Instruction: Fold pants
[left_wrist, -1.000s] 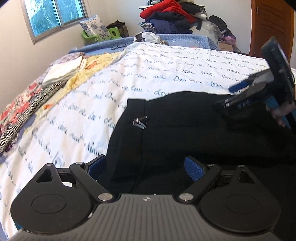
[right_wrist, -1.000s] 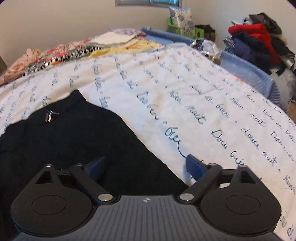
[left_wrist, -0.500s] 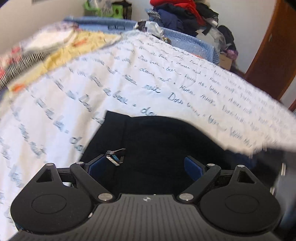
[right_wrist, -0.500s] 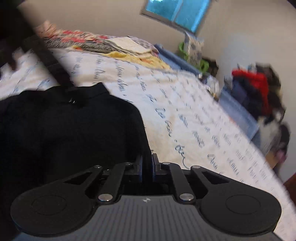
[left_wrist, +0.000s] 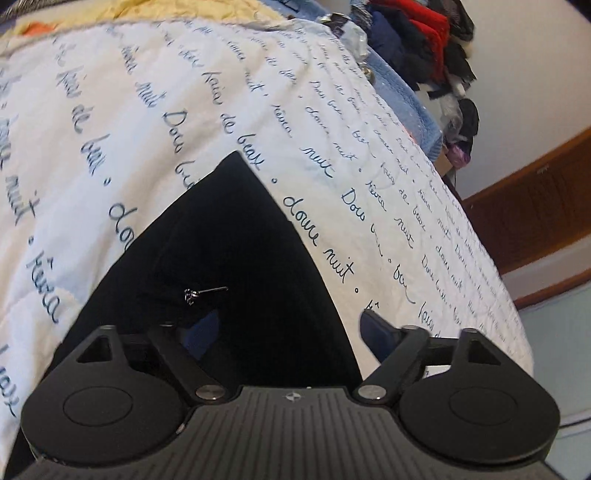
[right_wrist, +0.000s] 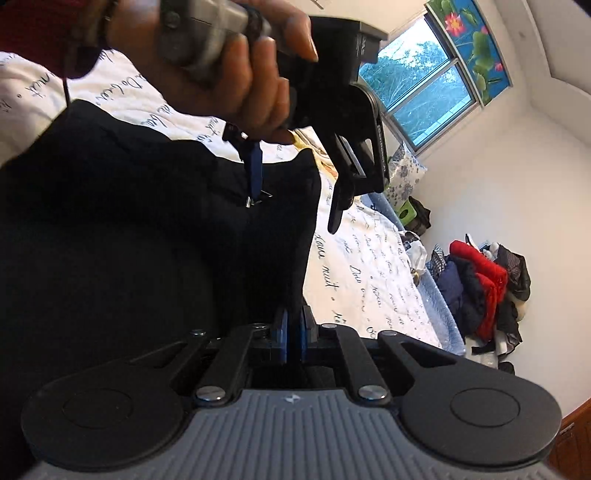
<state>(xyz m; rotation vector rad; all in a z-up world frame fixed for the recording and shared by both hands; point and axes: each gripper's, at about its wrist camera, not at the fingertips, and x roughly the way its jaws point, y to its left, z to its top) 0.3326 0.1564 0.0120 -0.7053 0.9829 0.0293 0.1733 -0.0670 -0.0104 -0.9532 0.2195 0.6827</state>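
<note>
Since a second ago both views have rolled. Left hand-held gripper (left_wrist: 291, 328), jaws just narrowing yet spread, straddles the black pants (left_wrist: 236, 266) on the bed (left_wrist: 110, 110) (its left pad is half lost in dark cloth). Right hand-held gripper (right_wrist: 293, 334) is pinching the pants' edge beside the metal clasp (left_wrist: 201, 292).

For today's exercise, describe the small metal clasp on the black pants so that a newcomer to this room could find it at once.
Start at the white bedspread printed with blue cursive words, which covers the bed. On it lie the black pants, and near their waist edge sits the metal clasp. It is the only shiny silver thing on the dark cloth, lying just ahead of the left gripper.
</note>
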